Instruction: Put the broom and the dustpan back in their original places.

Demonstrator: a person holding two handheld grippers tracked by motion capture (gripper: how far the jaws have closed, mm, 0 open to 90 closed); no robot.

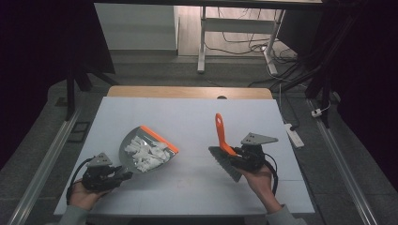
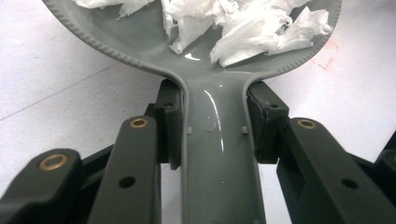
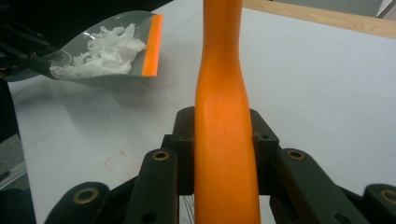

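Left gripper (image 1: 123,175) fingers pinch the grey dustpan (image 1: 148,150) by its handle; pan sits at 9 o'clock on the desk (image 1: 187,117), loaded with white paper scraps (image 1: 145,153). Right gripper (image 1: 237,157) fingers clamp the orange brush (image 1: 221,140) handle, at 3 o'clock, well apart from the pan.

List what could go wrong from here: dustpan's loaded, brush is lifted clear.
1. The paper scraps are heaped loosely in the dustpan, close to its orange lip; a forward tilt would likely spill them back onto the table.
2. The left gripper clamps only the dustpan's narrow handle, so the pan might twist in the grip.
3. The right gripper holds the brush beside the pan; swinging it could knock the pan.
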